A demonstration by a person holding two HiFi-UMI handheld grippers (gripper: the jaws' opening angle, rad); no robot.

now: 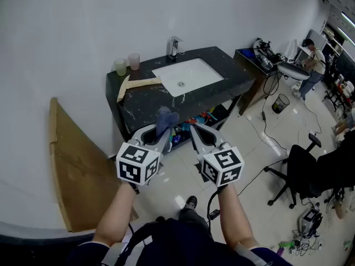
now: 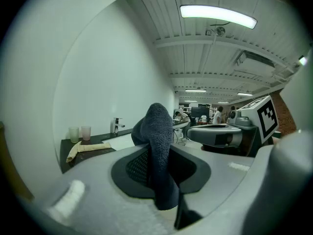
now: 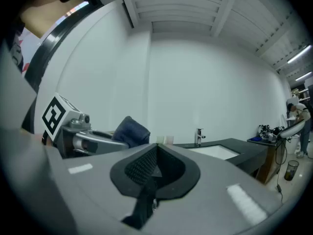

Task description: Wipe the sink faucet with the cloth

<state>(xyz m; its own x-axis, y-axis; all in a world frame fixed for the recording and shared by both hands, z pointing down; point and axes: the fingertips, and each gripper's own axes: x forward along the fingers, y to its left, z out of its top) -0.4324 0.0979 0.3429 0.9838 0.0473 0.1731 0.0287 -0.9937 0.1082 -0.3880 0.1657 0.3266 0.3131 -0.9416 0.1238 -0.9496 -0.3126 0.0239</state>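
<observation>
A dark blue cloth (image 1: 165,121) sticks up from my left gripper (image 1: 161,131), whose jaws are shut on it; in the left gripper view the cloth (image 2: 157,151) fills the gap between the pads. My right gripper (image 1: 197,133) is shut with nothing in it, beside the left one. Both are held well short of the black marble counter (image 1: 145,96). The chrome faucet (image 1: 175,47) stands at the back of the white sink (image 1: 187,74), by the wall. It also shows small in the left gripper view as the faucet (image 2: 116,125) and in the right gripper view as the faucet (image 3: 199,136).
Two cups (image 1: 127,64) and a beige cloth (image 1: 135,85) lie on the counter's left. A wooden board (image 1: 72,165) leans on the wall at left. A side table (image 1: 256,60), bin (image 1: 280,102), office chair (image 1: 297,170) and floor cables stand right. A person (image 1: 314,62) works far right.
</observation>
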